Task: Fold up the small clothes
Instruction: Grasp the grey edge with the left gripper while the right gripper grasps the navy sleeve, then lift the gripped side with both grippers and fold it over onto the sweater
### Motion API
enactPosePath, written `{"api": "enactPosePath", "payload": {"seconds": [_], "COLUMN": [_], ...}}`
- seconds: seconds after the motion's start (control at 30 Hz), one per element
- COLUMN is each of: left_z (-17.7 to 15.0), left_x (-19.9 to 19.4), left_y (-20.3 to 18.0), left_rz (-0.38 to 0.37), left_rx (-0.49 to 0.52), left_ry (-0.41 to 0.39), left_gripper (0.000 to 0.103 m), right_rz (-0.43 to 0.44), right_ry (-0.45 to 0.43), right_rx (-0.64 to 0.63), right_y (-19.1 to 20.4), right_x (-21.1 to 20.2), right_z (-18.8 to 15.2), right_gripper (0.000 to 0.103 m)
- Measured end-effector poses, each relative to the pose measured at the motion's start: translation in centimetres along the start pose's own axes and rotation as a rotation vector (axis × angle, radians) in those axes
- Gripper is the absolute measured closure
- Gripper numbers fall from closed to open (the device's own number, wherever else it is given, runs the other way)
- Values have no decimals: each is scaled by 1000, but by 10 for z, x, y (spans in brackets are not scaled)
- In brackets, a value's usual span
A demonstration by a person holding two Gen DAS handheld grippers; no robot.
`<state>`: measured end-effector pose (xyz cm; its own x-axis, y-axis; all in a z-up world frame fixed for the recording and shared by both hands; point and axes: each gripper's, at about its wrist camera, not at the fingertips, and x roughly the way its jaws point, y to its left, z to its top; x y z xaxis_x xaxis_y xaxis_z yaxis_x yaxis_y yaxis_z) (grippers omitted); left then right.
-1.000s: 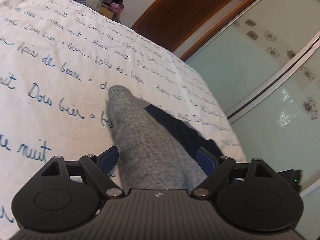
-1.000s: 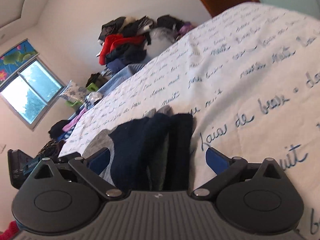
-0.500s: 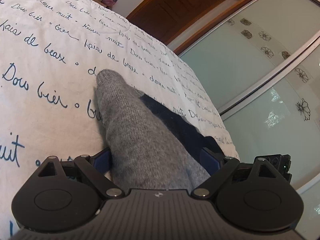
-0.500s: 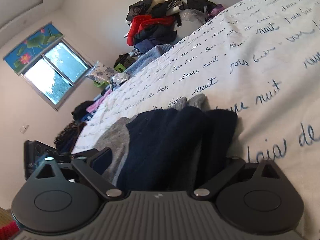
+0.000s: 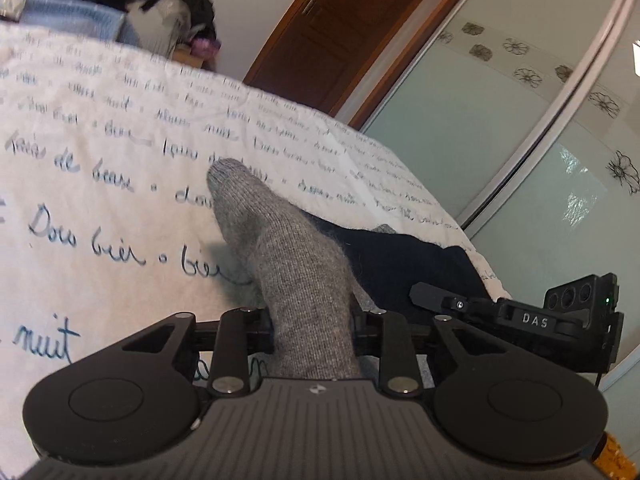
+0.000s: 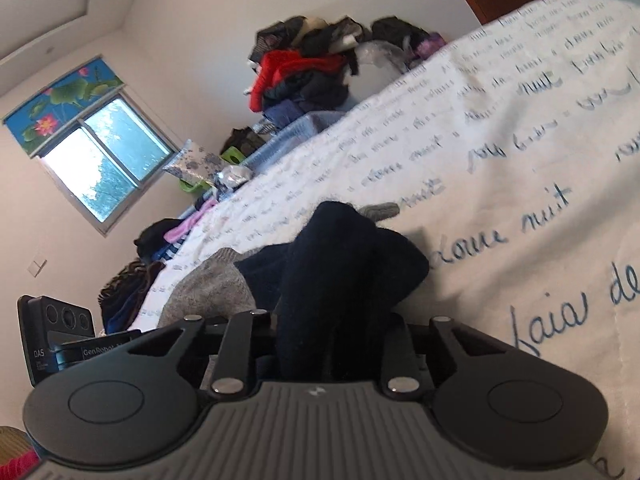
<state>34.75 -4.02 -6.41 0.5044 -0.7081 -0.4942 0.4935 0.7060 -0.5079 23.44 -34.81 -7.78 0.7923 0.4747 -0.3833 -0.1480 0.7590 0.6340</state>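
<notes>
A grey knitted sock [image 5: 288, 248] lies lengthwise on the white bedspread with blue script [image 5: 100, 200], toe pointing away. My left gripper [image 5: 314, 320] is closing, its jaws pinching the sock's near end into a bunch. Beside it lies a dark navy sock [image 5: 400, 256]. In the right wrist view my right gripper [image 6: 336, 320] is closing too, its jaws squeezing the near end of the navy sock [image 6: 344, 264], which humps up. The grey sock [image 6: 212, 288] shows to its left. Each gripper's housing is visible in the other view [image 5: 560, 316] [image 6: 56, 344].
The socks lie near the bed's edge, with frosted sliding wardrobe doors [image 5: 520, 140] and a wooden door [image 5: 340, 32] beyond. A pile of clothes [image 6: 304, 76] sits at the far end of the bed, under a window [image 6: 100, 156]. The bedspread [image 6: 520, 180] stretches away ahead.
Both grippers went from wide open around the socks to pinching them. The grey sock and the navy sock have bunched up between the jaws. The two grippers have come closer together.
</notes>
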Motion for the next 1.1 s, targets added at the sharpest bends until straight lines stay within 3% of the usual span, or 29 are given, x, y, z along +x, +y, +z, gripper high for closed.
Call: {"api": "enactPosePath", "payload": {"seconds": [0.23, 0.33, 0.47, 0.6, 0.67, 0.73, 0.77, 0.83, 1.0, 1.1], "left_z": [12, 27, 43, 43, 39, 34, 32, 25, -6, -31], "left_x": [-41, -45, -21, 7, 9, 4, -1, -15, -60, -72], "left_y": [-1, 3, 16, 26, 31, 35, 36, 38, 31, 28], "left_rz": [2, 38, 84, 146, 151, 154, 164, 162, 96, 3], "left_rx": [-14, 3, -18, -11, -38, -53, -60, -68, -85, -143], "left_ry": [-67, -72, -14, 36, 33, 33, 42, 48, 57, 120], "left_gripper": [77, 77, 77, 74, 68, 58, 52, 47, 35, 32], "right_rz": [93, 103, 28, -106, -141, -186, -205, -199, -64, 8], "right_ry": [-56, -59, -62, -5, 8, 4, -10, -11, 124, 187], "right_rx": [-39, -45, -11, -13, -6, -9, -23, -54, 44, 85], "right_y": [32, 40, 27, 9, 3, 3, 3, 5, -4, -6], "right_x": [-6, 2, 24, 46, 46, 37, 29, 10, -34, -53], "right_z": [10, 16, 24, 25, 21, 20, 19, 14, -12, -35], "right_gripper": [80, 80, 79, 77, 68, 27, 20, 18, 18, 18]}}
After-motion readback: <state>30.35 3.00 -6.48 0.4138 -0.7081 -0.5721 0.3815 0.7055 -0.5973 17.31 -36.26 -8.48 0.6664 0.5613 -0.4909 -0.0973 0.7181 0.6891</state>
